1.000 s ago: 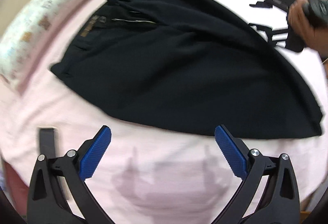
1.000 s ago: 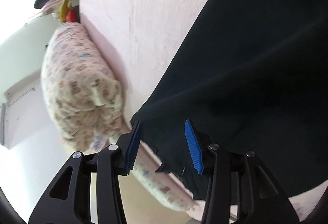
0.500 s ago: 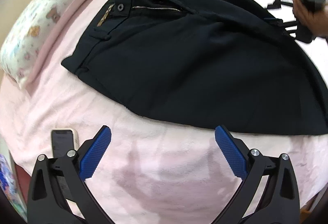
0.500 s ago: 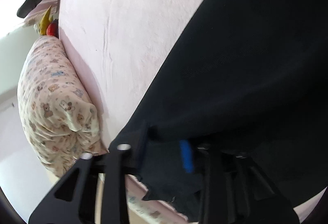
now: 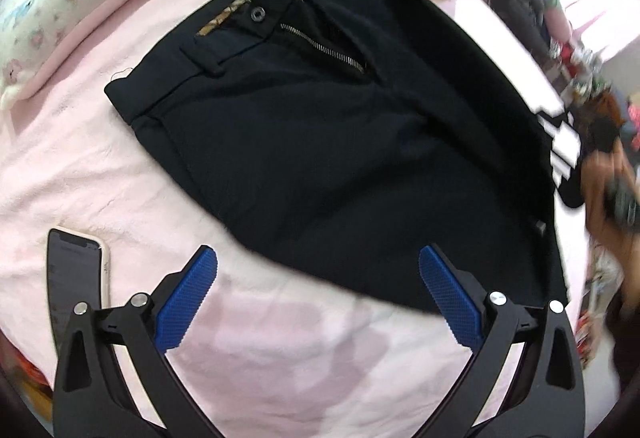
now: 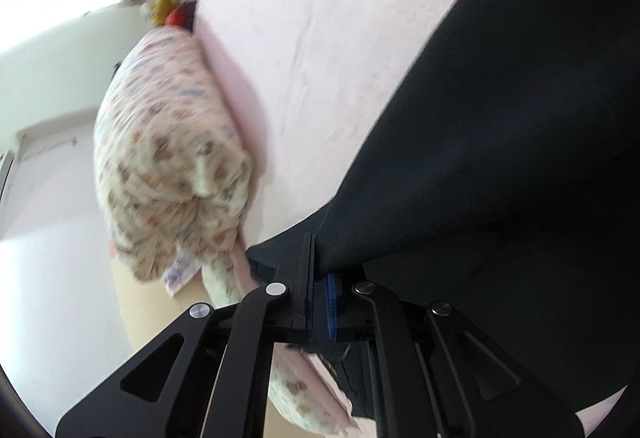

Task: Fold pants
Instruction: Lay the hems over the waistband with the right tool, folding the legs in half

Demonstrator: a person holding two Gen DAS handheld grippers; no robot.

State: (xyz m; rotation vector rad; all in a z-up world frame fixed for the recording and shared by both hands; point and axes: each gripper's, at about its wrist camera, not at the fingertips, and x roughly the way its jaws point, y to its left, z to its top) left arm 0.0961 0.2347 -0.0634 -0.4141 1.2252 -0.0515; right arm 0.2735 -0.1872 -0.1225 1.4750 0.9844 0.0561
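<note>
Dark navy woven trousers (image 5: 328, 141) lie spread flat on a pink fleece bed cover (image 5: 100, 173), waistband toward 11 o'clock in the left wrist view, fly unzipped with the metal zipper (image 5: 320, 47) and a dark button (image 5: 257, 13) exposed. Left gripper (image 5: 316, 298): jaws wide apart, blue ribbed pads (image 5: 186, 302) empty, hovering over bare cover just below the trousers' near edge; right pad tip overlaps the fabric edge at 5 o'clock, contact not determinable. Black smartphone in a cream case (image 5: 76, 278) lies face-up on the cover at 8 o'clock, beside the left finger. Right gripper (image 6: 318, 298): jaws closed down tight on a fold of the trousers' (image 6: 500, 157) edge, cloth pinched between the pads. Bear-print cream pillow (image 6: 168, 173) sits at 9 o'clock in the right wrist view, along the bed edge. At 3 o'clock in the left wrist view, a blurred hand (image 5: 608, 181) holds the right gripper.
</note>
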